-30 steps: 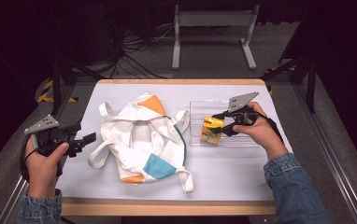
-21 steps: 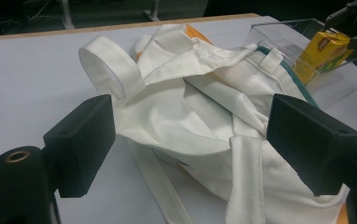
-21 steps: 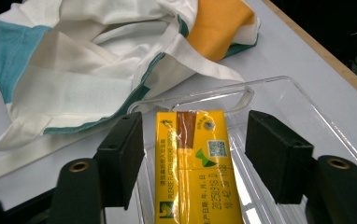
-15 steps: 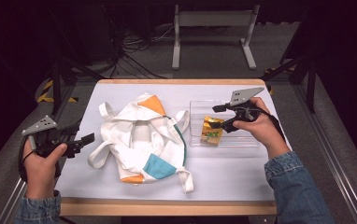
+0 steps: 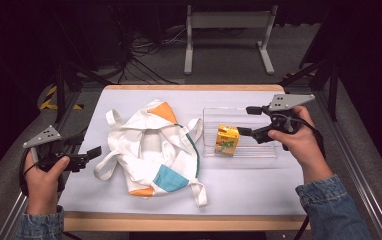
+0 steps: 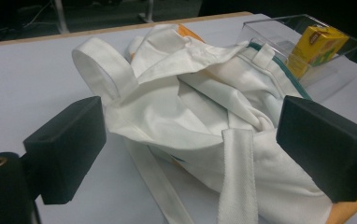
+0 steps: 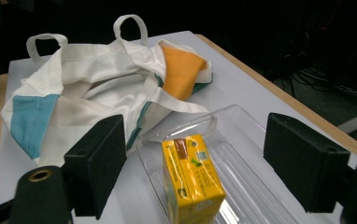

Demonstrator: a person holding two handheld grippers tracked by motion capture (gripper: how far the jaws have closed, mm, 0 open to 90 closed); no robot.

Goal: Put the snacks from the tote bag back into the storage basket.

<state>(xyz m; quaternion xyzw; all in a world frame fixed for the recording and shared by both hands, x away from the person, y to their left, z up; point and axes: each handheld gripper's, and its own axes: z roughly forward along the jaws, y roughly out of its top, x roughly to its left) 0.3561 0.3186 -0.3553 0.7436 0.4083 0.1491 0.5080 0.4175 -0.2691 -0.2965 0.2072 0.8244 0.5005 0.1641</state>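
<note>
- While the yellow juice carton point(image 5: 227, 140) is standing upright in the clear tray point(image 5: 259, 150) on the right half of the counter point(image 5: 249, 185), the right tool point(image 5: 246, 121) is hovering just beside it with its jaws spread wide, nothing between them; they have just been opening.
- Seen from the right gripper view, the carton point(image 7: 191, 179) is sitting near the tray's point(image 7: 256, 154) left end, clear of both pads.
- A white cloth bag point(image 5: 151, 147) with orange and teal patches is lying crumpled in the middle of the counter, its edge just beside the tray.
- At the counter's left edge, the left tool point(image 5: 95, 153) is pointing at the bag with its jaws also wide apart and empty, having just been opening; a handle loop point(image 6: 103, 70) is lying ahead of them.
</note>
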